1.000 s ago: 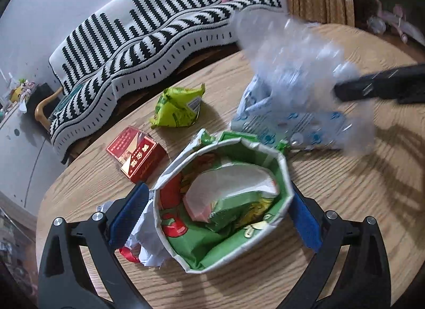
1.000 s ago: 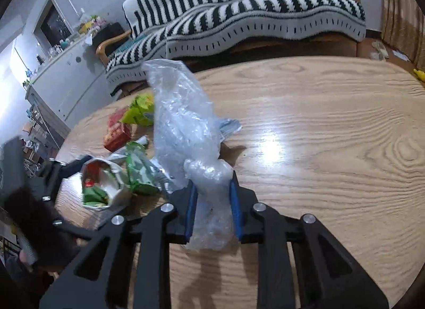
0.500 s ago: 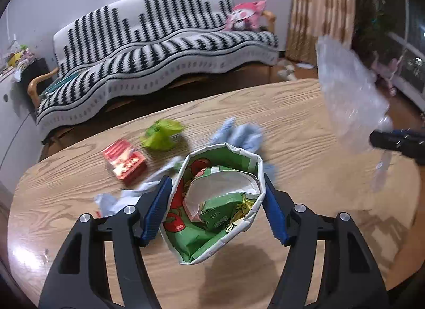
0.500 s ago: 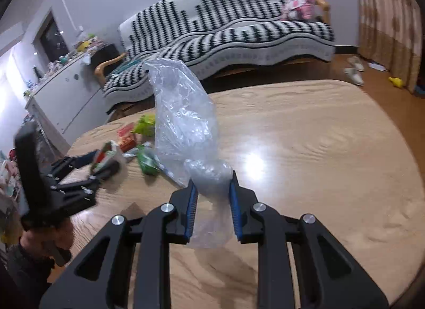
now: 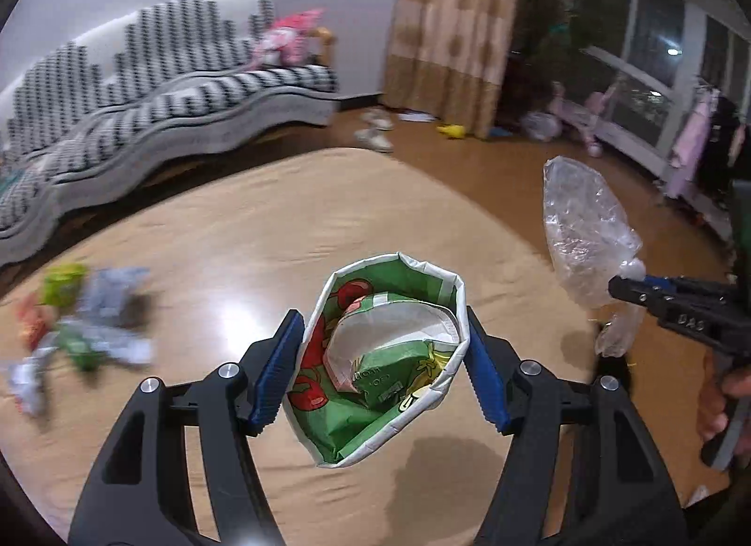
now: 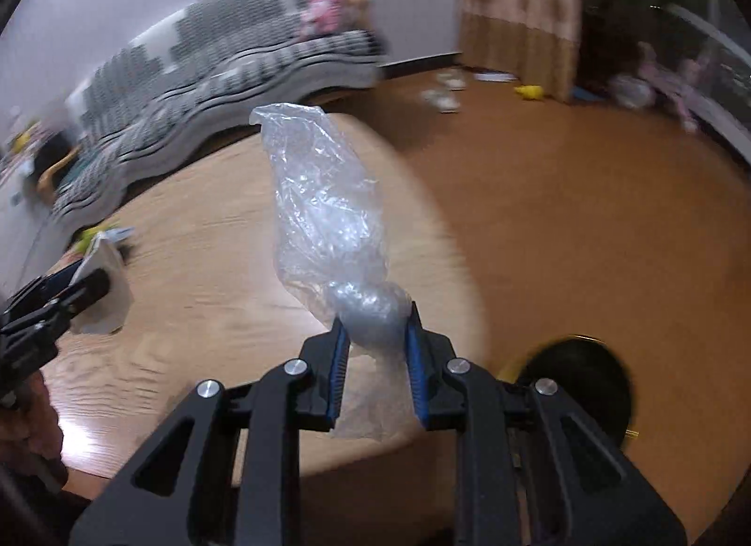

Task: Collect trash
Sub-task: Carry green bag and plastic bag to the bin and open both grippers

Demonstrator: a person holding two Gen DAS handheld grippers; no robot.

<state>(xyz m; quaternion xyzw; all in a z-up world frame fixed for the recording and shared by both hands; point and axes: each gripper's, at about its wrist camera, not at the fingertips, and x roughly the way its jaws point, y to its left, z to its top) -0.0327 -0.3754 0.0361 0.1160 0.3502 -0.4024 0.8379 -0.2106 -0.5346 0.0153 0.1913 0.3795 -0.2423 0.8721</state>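
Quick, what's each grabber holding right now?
Left gripper: shut on the green snack bag.
Right gripper: shut on the clear plastic bag.

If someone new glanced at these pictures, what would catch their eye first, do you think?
Probably the green snack bag, open-mouthed and stuffed with wrappers, clamped in the left tongs above the wooden table. Next, the crumpled clear plastic bag standing up from the right tongs, with blurred litter at the table's left.

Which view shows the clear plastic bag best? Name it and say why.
The right wrist view: the clear plastic bag fills the centre, pinched between the right gripper pads. The left wrist view shows it smaller, near the right edge, sticking up from that gripper's tips.
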